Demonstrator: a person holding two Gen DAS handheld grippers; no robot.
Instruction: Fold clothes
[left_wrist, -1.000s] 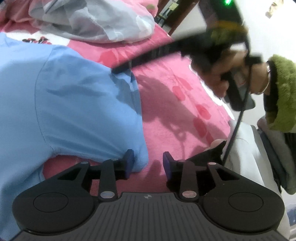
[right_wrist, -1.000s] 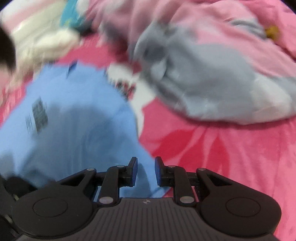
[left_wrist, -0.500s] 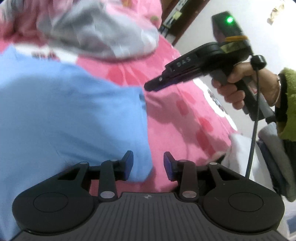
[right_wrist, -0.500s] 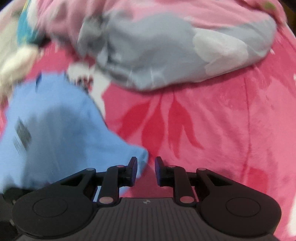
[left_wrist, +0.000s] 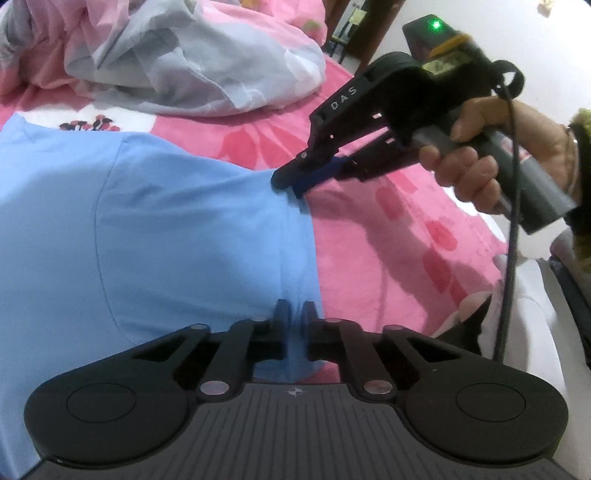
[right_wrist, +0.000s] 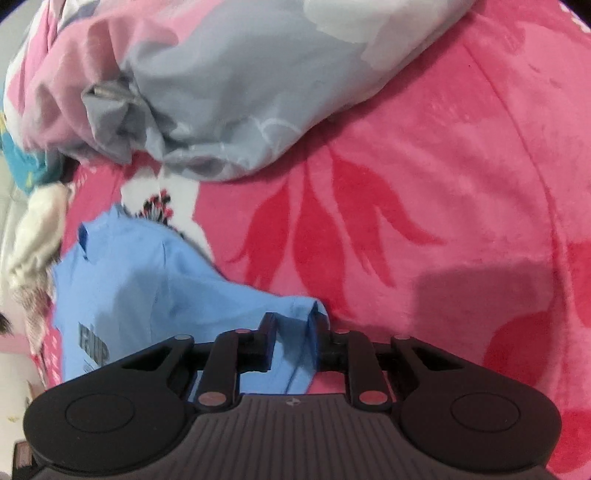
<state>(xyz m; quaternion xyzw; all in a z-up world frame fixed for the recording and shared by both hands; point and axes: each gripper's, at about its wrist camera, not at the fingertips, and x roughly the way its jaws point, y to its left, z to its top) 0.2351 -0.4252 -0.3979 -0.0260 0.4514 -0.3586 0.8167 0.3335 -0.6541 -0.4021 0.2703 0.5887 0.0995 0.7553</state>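
Nearest in the left wrist view, the left gripper (left_wrist: 294, 314) is seen clamped on the near right edge of the light blue cotton T-shirt (left_wrist: 166, 236); half a second ago its jaws stood apart with the hem only beside them. In the right wrist view, the right gripper (right_wrist: 291, 328) has cloth of the same sleeve hem between its fingers, where previously only the corner lay alongside; the jaws are narrowed, but a firm pinch cannot be confirmed. The shirt lies spread on the pink floral plush blanket (left_wrist: 388, 221). Farther off, a crumpled grey-and-pink quilt (left_wrist: 207, 62) is noted. Both ends of the right sleeve edge being taken, a fold of that side is judged to be in preparation.
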